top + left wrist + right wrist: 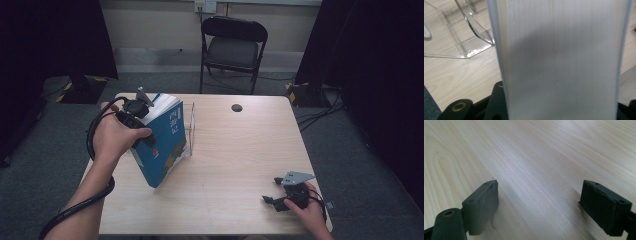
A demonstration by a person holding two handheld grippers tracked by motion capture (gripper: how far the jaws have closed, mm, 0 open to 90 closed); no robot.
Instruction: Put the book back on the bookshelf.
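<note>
One thick blue-covered book (165,142), tilted, white page edges up, against clear stand (190,131).

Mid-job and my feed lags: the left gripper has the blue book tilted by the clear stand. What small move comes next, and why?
Probably ease the book upright and toward the clear stand. The left gripper clamps its page edge, it leans with a lower corner on the table, and the stand sits just beyond.

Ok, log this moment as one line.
left gripper: shut on blue book, tilted beside clear stand | right gripper: open, empty, low over table
</note>
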